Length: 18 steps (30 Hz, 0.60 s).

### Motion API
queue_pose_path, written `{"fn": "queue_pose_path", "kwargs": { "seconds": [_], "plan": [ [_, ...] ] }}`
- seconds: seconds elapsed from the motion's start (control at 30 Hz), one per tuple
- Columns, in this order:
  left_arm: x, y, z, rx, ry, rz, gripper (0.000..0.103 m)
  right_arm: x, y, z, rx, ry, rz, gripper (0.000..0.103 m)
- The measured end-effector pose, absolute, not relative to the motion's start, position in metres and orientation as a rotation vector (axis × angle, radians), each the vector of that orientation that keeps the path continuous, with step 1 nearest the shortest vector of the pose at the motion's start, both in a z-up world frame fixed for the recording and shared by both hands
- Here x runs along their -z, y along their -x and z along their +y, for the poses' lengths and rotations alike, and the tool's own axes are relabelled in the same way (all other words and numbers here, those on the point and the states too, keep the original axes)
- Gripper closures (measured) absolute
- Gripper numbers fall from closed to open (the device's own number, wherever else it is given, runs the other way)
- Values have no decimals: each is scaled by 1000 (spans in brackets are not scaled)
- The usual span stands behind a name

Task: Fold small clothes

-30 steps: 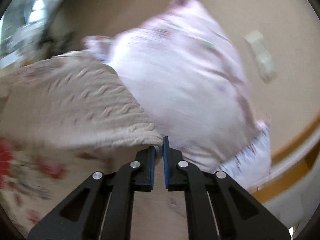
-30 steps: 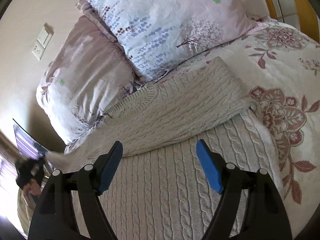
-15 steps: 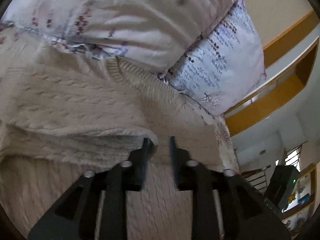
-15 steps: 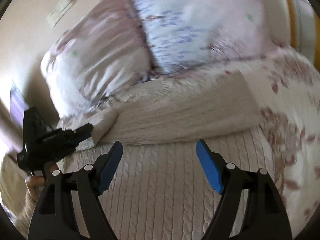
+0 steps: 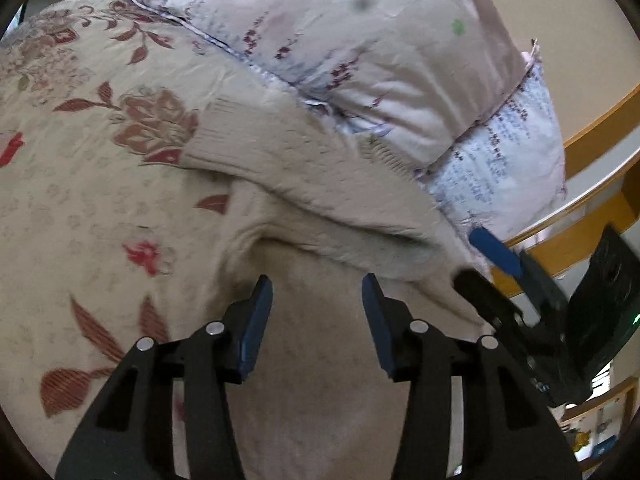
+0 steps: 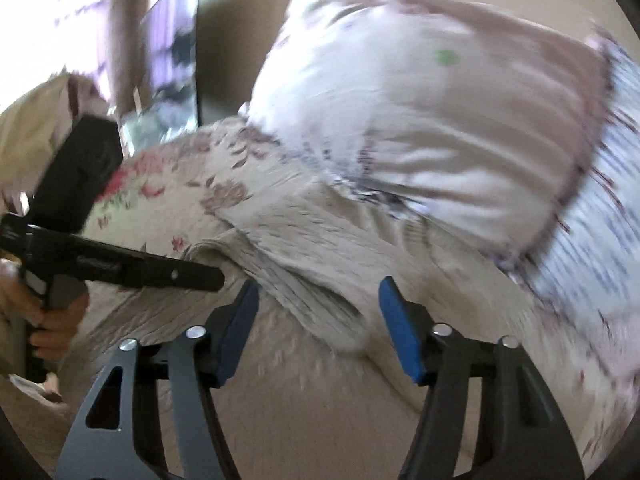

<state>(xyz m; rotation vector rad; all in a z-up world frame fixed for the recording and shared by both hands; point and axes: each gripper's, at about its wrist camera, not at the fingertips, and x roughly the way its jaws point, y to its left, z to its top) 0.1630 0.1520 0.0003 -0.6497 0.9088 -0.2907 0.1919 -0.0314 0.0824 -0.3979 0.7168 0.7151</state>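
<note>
A cream cable-knit sweater [image 5: 320, 216] lies on the bed with a sleeve folded across its body; its ribbed cuff [image 5: 216, 136] points left. It also shows in the right wrist view [image 6: 304, 264]. My left gripper [image 5: 317, 286] is open and empty, just above the sweater's body below the folded sleeve. My right gripper [image 6: 319, 292] is open and empty over the folded edge. The right gripper shows at the right of the left wrist view [image 5: 480, 258]. The left gripper's fingers [image 6: 160, 272] show at the left of the right wrist view.
The floral bedspread [image 5: 92, 184] lies to the left. Two pillows lean at the bed's head, a pink one [image 5: 380, 52] and a blue-patterned one [image 5: 504, 168]. A wooden frame [image 5: 592, 152] runs at the right. A hand [image 6: 48, 320] holds the left gripper.
My left gripper has let go of the sleeve and opened, and the sleeve now lies folded across the sweater. My right gripper has swung left toward the folded edge and stays open.
</note>
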Motion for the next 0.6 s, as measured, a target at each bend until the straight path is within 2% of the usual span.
{"fn": "queue_pose_path", "kwargs": {
  "seconds": [0.17, 0.27, 0.37, 0.43, 0.47, 0.53, 0.6],
  "plan": [
    [1, -171, 152, 258, 589, 908, 58, -54, -205, 6, -714, 542, 756, 53],
    [2, -174, 155, 245, 595, 900, 62, -38, -211, 18, -687, 624, 773, 56],
    [5, -175, 162, 244, 629, 894, 67, -26, -215, 24, -650, 670, 779, 66],
    [6, -175, 165, 246, 647, 892, 67, -23, -217, 25, -628, 648, 775, 85],
    [6, -175, 166, 246, 650, 891, 67, -25, -220, 21, -619, 603, 782, 90],
    [6, -175, 165, 241, 647, 892, 67, -34, -226, 7, -604, 470, 788, 94],
    [6, -175, 165, 239, 644, 891, 67, -47, -232, -18, -554, 317, 780, 95]
  ]
}}
